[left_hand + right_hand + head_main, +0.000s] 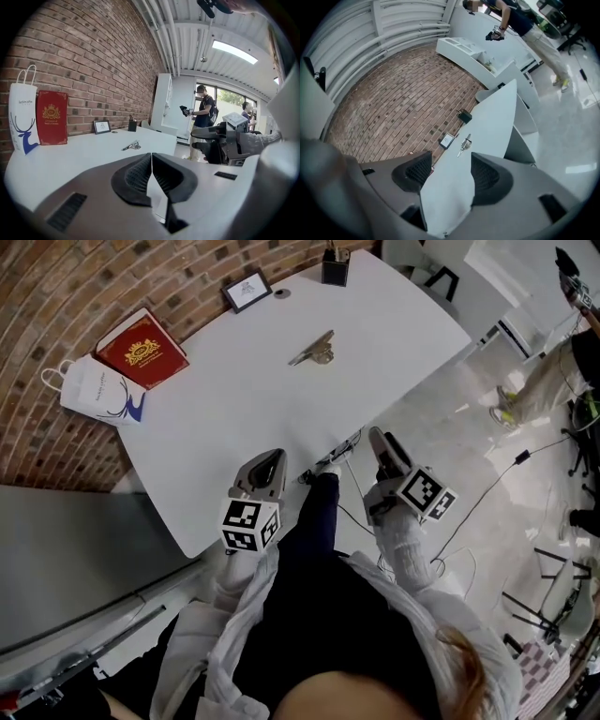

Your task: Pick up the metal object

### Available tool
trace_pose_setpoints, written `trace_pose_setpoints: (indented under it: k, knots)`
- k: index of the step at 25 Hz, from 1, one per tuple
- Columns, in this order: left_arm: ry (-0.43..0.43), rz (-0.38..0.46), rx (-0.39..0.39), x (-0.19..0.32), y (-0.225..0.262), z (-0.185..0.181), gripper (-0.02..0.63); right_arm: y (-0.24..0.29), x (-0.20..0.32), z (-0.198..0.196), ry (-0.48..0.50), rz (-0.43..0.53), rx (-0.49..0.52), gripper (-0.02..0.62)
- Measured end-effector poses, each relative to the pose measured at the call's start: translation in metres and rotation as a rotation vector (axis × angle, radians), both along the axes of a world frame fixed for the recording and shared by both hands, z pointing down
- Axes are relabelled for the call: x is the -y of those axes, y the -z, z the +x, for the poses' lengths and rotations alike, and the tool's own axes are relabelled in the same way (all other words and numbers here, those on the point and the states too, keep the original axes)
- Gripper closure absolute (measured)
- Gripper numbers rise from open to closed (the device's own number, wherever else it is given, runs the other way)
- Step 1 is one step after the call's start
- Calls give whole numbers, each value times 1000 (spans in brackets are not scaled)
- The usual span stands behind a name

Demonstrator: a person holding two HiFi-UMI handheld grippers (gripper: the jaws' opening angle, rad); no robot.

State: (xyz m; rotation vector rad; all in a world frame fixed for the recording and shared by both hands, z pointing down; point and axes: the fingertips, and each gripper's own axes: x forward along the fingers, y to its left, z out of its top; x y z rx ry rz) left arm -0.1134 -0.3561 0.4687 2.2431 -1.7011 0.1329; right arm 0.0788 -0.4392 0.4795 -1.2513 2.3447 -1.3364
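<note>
The metal object (317,351) is a small silvery clip-like piece lying alone on the white table (234,409), toward its far side. It also shows small and distant in the left gripper view (131,146) and in the right gripper view (464,143). My left gripper (270,459) hovers over the table's near edge with its jaws pressed together and nothing between them (151,164). My right gripper (379,439) is held just off the near edge, jaws apart and empty (450,171). Both are well short of the metal object.
A red book (141,348) and a white paper bag (98,390) stand at the table's left end by the brick wall. A small picture frame (247,291) and a black pen holder (335,266) sit at the far edge. Cables (487,493) trail over the floor; a person (202,117) stands beyond.
</note>
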Motion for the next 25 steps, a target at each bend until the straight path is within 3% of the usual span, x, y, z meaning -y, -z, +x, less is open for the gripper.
trace_pose_setpoints:
  k: [11,20,25]
  knots:
    - [36,-19,-31,91,-13,-19,588,-27,82,-37,49,-160,93,322]
    - [148,-68,-87,144,-33,-49,588,-50,148,-74,88,-342,291,322]
    - [197,-89,-99,166,-44,-63,588,-65,178,-94,124,-392,277,322]
